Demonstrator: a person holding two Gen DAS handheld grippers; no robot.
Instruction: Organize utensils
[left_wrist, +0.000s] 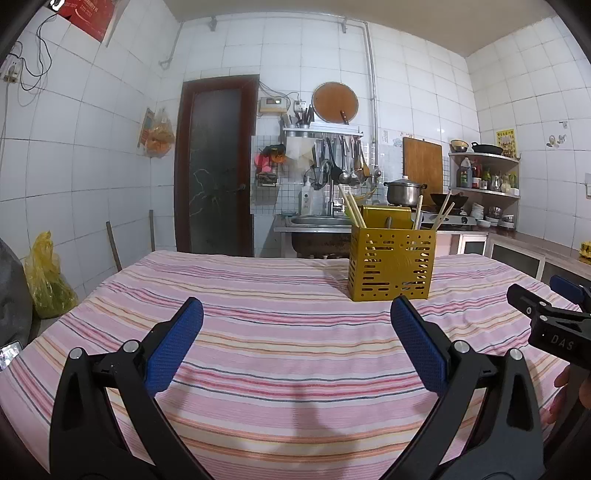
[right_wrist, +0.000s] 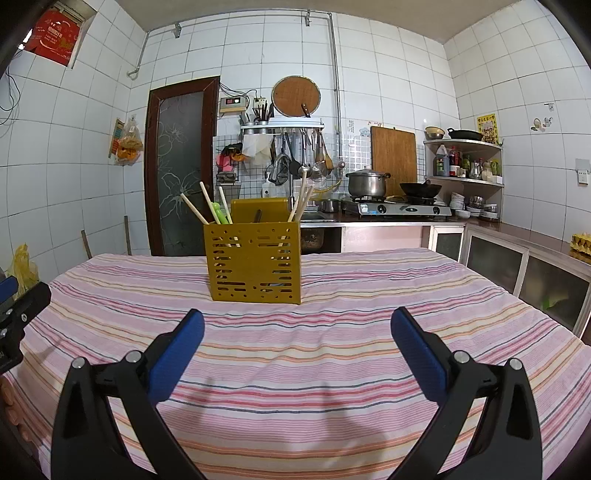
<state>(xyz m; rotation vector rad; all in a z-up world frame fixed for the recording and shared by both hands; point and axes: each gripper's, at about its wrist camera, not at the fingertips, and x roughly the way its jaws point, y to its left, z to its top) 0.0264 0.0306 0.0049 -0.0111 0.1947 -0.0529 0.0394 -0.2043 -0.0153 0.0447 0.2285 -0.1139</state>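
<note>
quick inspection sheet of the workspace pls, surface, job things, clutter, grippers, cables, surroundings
Surface: table under a pink striped cloth, somewhat rumpled.
Job's things: yellow perforated utensil holder upright on the cloth; wooden chopsticks lean out of its left and right ends; a green utensil stands at the left.
Clutter: nothing seen on the cloth besides the holder.
Grippers: left gripper and right gripper both open, holding nothing, short of the holder.
Cables: wires hang on the left wall, clear of the table.
Surroundings: tiled kitchen, door, pot and wok on the stove, hanging utensils.
</note>
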